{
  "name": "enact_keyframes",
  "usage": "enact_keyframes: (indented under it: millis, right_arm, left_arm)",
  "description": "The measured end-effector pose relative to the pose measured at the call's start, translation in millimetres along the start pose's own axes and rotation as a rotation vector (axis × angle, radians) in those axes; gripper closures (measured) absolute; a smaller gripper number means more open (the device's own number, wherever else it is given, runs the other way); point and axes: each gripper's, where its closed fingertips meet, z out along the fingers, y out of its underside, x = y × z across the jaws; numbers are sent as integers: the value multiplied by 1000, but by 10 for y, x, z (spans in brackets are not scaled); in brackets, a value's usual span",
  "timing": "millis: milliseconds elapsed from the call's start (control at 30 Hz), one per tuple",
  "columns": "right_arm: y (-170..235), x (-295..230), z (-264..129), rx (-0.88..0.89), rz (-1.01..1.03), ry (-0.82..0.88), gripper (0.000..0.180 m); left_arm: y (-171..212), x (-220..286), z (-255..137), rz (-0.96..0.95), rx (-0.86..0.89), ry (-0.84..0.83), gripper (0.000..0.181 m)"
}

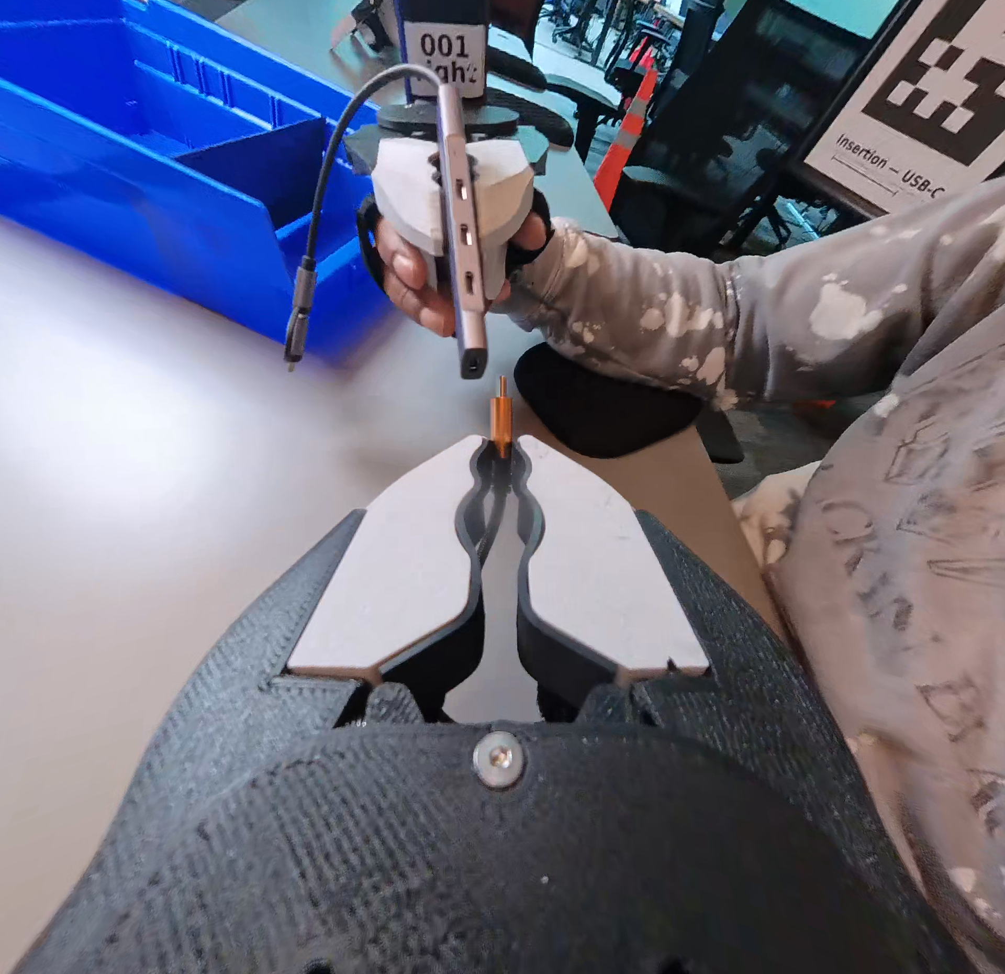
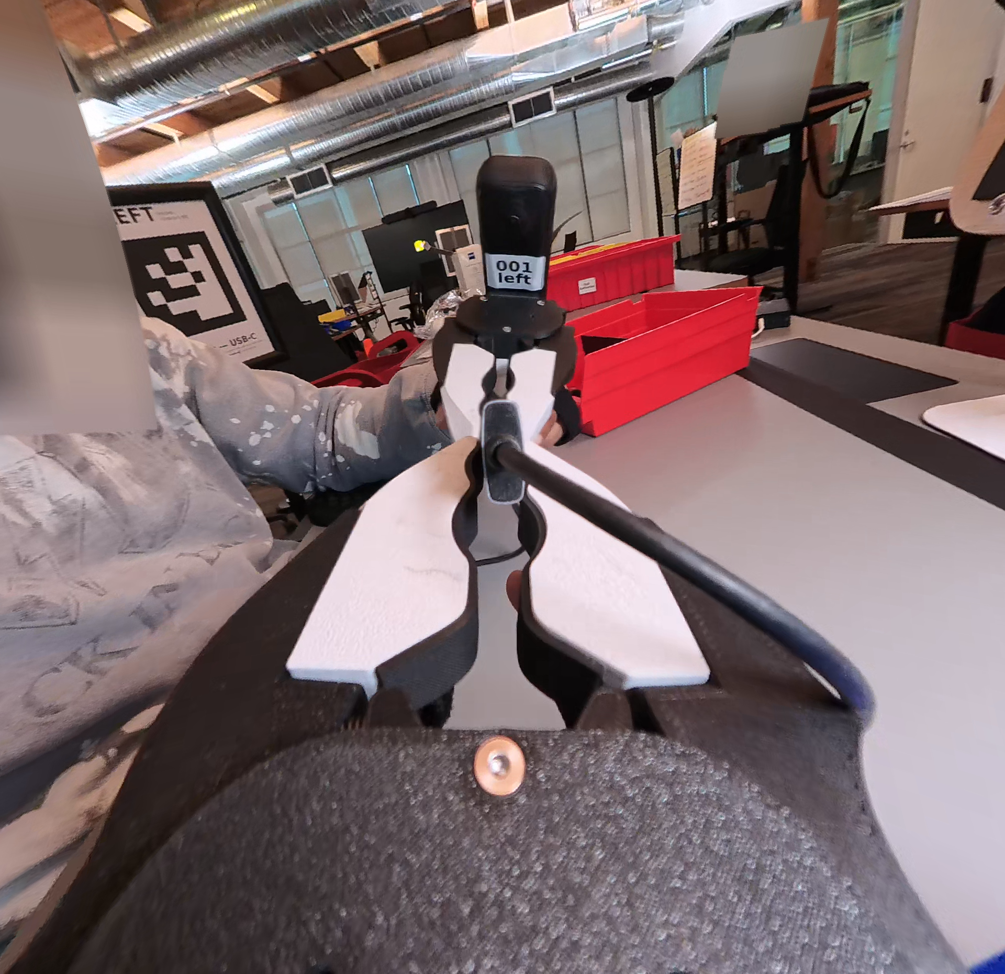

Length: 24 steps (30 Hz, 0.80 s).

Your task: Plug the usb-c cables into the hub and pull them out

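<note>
My left gripper [image 1: 501, 447] is shut on an orange USB-C plug [image 1: 500, 420] whose metal tip points forward; its dark cable runs back between the fingers. The tip sits just short of the end port of a slim grey hub [image 1: 462, 230], not touching it. My right gripper [image 2: 500, 458] is shut on that hub [image 2: 501, 450], seen end-on in the right wrist view, with the hub's own dark cable [image 2: 680, 561] curving off to the right. In the left wrist view the right gripper [image 1: 454, 197] shows holding the hub tilted, its cable [image 1: 326, 175] hanging with a plug at the end.
A blue divided bin [image 1: 163, 148] stands at the left on the grey table [image 1: 136, 485]. Red bins [image 2: 669, 349] stand on the table behind the left gripper [image 2: 503, 387]. A black-and-white marker board [image 1: 924, 77] and the person's spattered grey sleeve [image 1: 734, 306] are at the right. One gripper's finger ends stand about 7 cm off the other's.
</note>
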Motion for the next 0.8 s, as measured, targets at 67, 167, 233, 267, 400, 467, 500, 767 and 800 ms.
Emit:
enact_keyframes:
  millis: [67, 167, 233, 267, 400, 467, 500, 767, 800]
  right_arm:
    - [13, -18, 2, -5, 15, -17, 170]
    - [85, 16, 10, -41, 19, -3, 170]
    - [132, 32, 21, -61, 25, -1, 170]
    - [150, 40, 24, -67, 29, -1, 170]
    - [221, 69, 16, -111, 20, 15, 170]
    - [250, 80, 18, -133, 6, 28, 170]
    - [259, 86, 20, -139, 2, 33, 170]
    - [344, 92, 61, -174, 23, 31, 170]
    - [352, 99, 60, -185, 25, 37, 170]
  left_arm:
    - [61, -58, 9, -22, -25, -19, 174]
    - [101, -70, 9, -65, -24, 4, 174]
    - [127, -88, 19, -69, -35, -2, 174]
    - [143, -98, 26, -72, -44, -5, 173]
    - [190, -142, 31, -105, -55, -7, 174]
    - [212, -148, 33, -118, -59, 4, 174]
    - [221, -147, 34, -123, -60, 11, 174]
    - [296, -160, 71, -121, -100, -5, 174]
    - [296, -166, 69, -120, -97, -7, 174]
